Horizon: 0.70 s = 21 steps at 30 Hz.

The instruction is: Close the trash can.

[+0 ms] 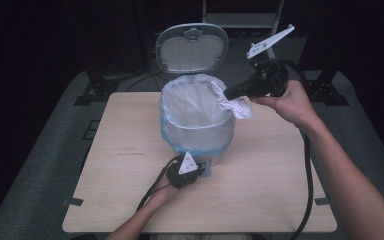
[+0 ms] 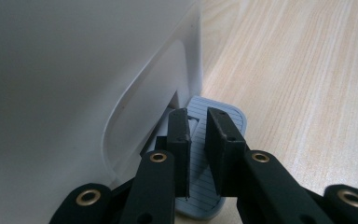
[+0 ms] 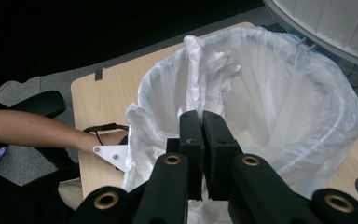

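One big wooden bench (image 1: 260,195) holds a white trash bin (image 1: 196,132) with its lid (image 1: 192,48) standing up. A thin plastic bag (image 1: 190,102) lines the bin. The right hand-held gripper (image 1: 228,93) pinches the bag's edge at the rim. The left hand-held gripper (image 2: 196,122) is a little open, its jaws down on the grey foot pedal (image 2: 233,116) at the bin's bottom.

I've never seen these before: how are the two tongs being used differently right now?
The left tongs sit low on the table, slightly apart, pressing the bin's foot pedal; the right tongs are raised at the bin's rim, closed on the white bag liner. The left points forward, the right points sideways. Both are black and hand-held.
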Available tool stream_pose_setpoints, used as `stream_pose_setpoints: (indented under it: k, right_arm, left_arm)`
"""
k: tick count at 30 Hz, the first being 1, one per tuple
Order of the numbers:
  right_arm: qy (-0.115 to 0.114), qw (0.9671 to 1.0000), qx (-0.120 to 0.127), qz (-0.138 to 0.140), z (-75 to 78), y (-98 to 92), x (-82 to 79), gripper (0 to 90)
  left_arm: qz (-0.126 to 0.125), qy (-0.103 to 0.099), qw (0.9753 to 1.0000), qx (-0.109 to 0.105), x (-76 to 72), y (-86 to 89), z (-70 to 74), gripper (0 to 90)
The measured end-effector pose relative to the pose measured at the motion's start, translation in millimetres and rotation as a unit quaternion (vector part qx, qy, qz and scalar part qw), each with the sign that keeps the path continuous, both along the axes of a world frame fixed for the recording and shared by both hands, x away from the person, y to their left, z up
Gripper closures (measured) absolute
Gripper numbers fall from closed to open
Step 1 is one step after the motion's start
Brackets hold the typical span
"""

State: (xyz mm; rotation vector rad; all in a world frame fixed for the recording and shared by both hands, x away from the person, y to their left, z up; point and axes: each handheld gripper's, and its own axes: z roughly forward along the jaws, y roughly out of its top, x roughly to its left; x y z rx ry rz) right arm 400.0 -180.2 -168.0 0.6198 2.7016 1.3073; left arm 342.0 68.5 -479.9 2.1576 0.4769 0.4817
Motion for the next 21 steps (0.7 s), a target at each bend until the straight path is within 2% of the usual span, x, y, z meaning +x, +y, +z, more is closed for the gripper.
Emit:
stream_pose_setpoints:
  k: [12,21]
  right_arm:
    - [-0.003,0.9999,-0.005,0.010,6.5,17.6,9.4,86.7]
    - [-0.002,0.9998,-0.009,0.018,5.3,31.4,16.9,86.7]
  left_arm:
    - [0.000,0.000,1.0000,0.000,0.2,0.1,0.0,79.9]
    - [-0.001,0.001,1.0000,0.000,0.3,0.2,0.1,79.9]
